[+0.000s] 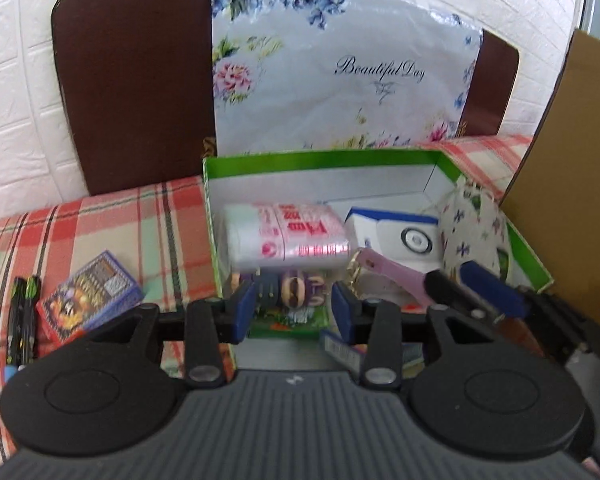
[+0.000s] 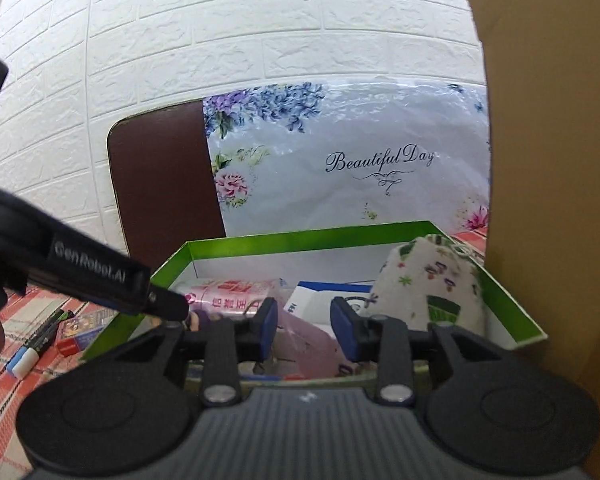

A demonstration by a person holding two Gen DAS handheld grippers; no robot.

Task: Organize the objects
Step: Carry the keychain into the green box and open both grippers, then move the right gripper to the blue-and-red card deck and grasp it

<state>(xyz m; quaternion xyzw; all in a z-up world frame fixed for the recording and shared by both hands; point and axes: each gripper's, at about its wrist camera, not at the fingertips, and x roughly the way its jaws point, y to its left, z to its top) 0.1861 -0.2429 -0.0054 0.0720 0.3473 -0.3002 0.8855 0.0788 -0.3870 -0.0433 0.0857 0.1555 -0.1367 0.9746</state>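
Left wrist view: left gripper [image 1: 294, 308] hangs over the near edge of the green box [image 1: 324, 158], fingers spread, grasping nothing.
Right wrist view: right gripper [image 2: 304, 322] sits over the same box's near edge, fingers parted around empty air, above a pink item [image 2: 308, 340] I cannot name.
Green box: open-topped, white inside, on the red plaid cloth [image 1: 100, 224], its far wall against a floral "Beautiful Day" bag [image 1: 340, 76].
Box contents: clear roll with red print [image 1: 286, 236] at the left wall; white-and-blue carton [image 1: 396, 232] in the middle; patterned drawstring pouch [image 1: 472, 232] at the right wall; purple printed packet [image 1: 296, 288] at the near edge.
Outside the box, left: blue-and-red card box [image 1: 88, 294] and black markers [image 1: 22, 312] on the cloth, apart from the box.
Right of the box: brown cardboard panel [image 1: 572, 176], upright.
Behind: dark brown chair back [image 1: 136, 80] against the white brick wall [image 2: 260, 28].
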